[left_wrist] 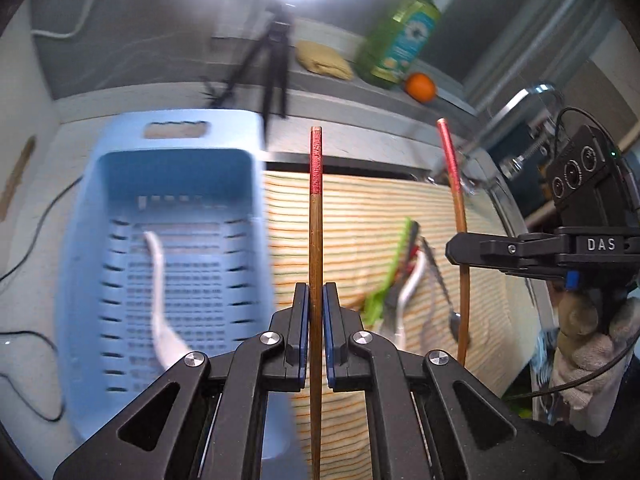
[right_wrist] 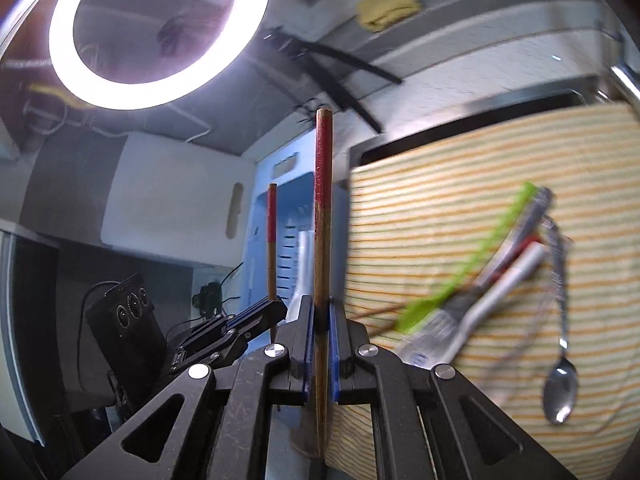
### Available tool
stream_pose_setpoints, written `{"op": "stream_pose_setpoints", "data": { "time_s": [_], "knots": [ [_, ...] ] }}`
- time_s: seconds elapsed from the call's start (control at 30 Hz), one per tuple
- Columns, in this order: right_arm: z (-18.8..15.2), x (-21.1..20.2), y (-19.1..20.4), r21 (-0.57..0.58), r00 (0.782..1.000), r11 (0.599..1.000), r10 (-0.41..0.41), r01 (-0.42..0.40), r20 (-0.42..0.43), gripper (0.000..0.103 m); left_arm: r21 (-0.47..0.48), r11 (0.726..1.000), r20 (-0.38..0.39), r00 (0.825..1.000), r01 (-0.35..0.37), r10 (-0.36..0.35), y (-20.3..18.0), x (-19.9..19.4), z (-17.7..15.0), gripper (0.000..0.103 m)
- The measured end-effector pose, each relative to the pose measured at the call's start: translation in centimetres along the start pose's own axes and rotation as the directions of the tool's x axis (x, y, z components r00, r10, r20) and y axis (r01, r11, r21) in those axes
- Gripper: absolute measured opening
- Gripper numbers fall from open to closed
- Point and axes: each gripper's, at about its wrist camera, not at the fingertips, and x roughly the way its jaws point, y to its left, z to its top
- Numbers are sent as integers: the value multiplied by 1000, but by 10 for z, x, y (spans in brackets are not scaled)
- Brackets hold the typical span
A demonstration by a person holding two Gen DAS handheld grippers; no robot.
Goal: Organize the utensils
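Left gripper point(left_wrist: 316, 320): jaws pressed together on a red-tipped wooden chopstick point(left_wrist: 315, 240), held upright between the blue pads, red end uppermost.

Right gripper point(right_wrist: 321, 328): jaws likewise pinched on a second red-tipped chopstick point(right_wrist: 322, 220), upright, red end uppermost.

Striped cloth point(left_wrist: 360, 208): spread on the worktop beside the basket, bearing the remaining utensils in a loose cluster toward its right side. These were a green plastic utensil point(right_wrist: 472, 264), a white-handled utensil point(right_wrist: 504, 284) and a metal spoon point(right_wrist: 560, 388), bowl nearest the camera; others in the heap were too blurred to name.

Light blue slotted basket point(left_wrist: 168, 184): stood on the worktop just beside the cloth's left edge, holding one white utensil point(left_wrist: 160, 300).

Far edge of the worktop: black tripod point(left_wrist: 272, 64), folded yellow cloth point(left_wrist: 324, 62), green detergent bottle point(left_wrist: 400, 40), an orange point(left_wrist: 420, 87). Faucet point(left_wrist: 520, 104) at the far right. Ring light point(right_wrist: 156, 36) overhead.
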Motion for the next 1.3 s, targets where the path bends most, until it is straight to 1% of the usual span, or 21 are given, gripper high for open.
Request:
{"op": "stream_pose_setpoints", "data": {
  "time_s": [0.13, 0.33, 0.4, 0.53, 0.57, 0.63, 0.67, 0.77, 0.93, 1.0, 1.07, 1.13, 1.17, 1.3],
  "knots": [
    [9, 37, 30, -46, 999, 999, 12, -14, -35, 6, -48, 996, 9, 997, -72, 73, 37, -10, 3, 5],
    [18, 89, 53, -80, 996, 997, -20, 13, -92, 6, -107, 987, -8, 993, -120, 120, 71, -6, 5, 5],
    [21, 106, 56, -89, 993, 996, -43, 34, -109, 6, -127, 984, -19, 992, -125, 124, 80, -2, 5, 5],
    [27, 139, 55, -106, 985, 991, -102, 88, -139, 6, -127, 979, -55, 987, -160, 154, 87, 9, 3, 5],
    [28, 146, 55, -101, 985, 992, -95, 80, -147, 6, -128, 978, -63, 985, -166, 159, 88, 12, 3, 5],
    [31, 158, 53, -98, 981, 990, -118, 104, -156, 6, -132, 976, -76, 983, -174, 166, 92, 16, 4, 5],
    [31, 162, 52, -117, 979, 985, -143, 127, -147, 6, -132, 975, -81, 983, -177, 167, 93, 17, 4, 5],
    [31, 174, 51, -127, 971, 980, -171, 151, -167, 6, -132, 974, -100, 980, -182, 169, 97, 26, 5, 5],
    [29, 181, 52, -155, 963, 970, -214, 189, -166, 6, -140, 971, -124, 976, -195, 178, 102, 33, 6, 5],
    [29, 181, 52, -155, 959, 969, -218, 192, -180, 9, -143, 969, -133, 974, -201, 182, 104, 35, 6, 5],
    [29, 180, 52, -159, 958, 969, -220, 192, -184, 9, -149, 966, -141, 971, -212, 191, 105, 36, 5, 7],
    [29, 180, 51, -158, 956, 969, -221, 192, -193, 10, -150, 963, -145, 969, -223, 202, 105, 34, 5, 15],
    [29, 178, 51, -158, 957, 969, -218, 189, -193, 10, -150, 962, -143, 967, -229, 208, 105, 33, 5, 16],
    [26, 170, 51, -162, 960, 971, -203, 173, -190, 11, -159, 960, -121, 970, -231, 213, 101, 26, 4, 16]
  ]
}}
